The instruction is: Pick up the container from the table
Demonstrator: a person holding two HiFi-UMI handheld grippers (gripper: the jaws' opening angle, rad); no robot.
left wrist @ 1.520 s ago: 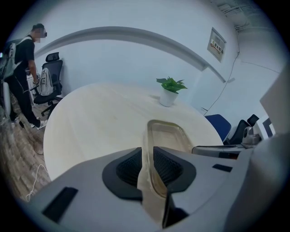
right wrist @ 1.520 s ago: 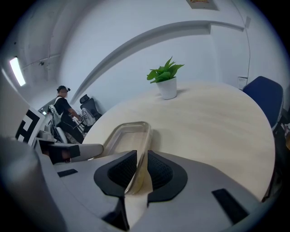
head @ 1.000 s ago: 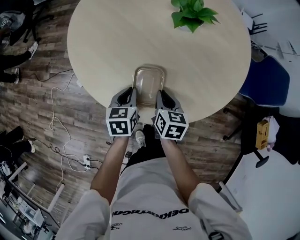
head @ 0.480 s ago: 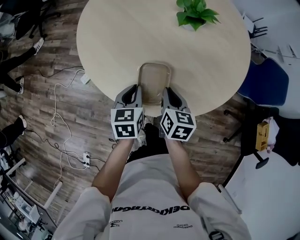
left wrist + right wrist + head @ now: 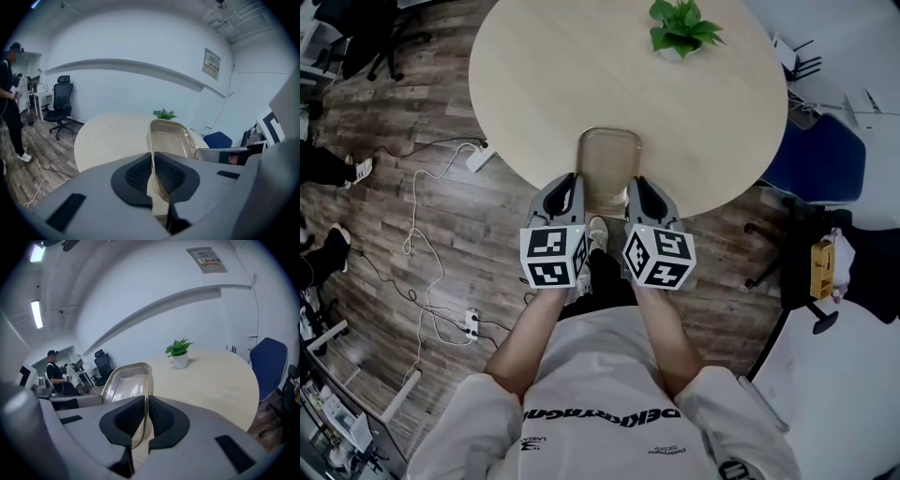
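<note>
Container: clear, shallow plastic dish, empty, at the near edge of the round bench, centre of the head view; whether it is clear of the surface cannot be told.
Left gripper: jaws almost together, clamped on the left rim wall.
Right gripper: jaws almost together, clamped on the right rim wall.
Handling (judged): light, thin-walled, probably flexible and slick; the opposite long rims suit a level, two-sided hold.
Potted plant: upper right, well apart.
</note>
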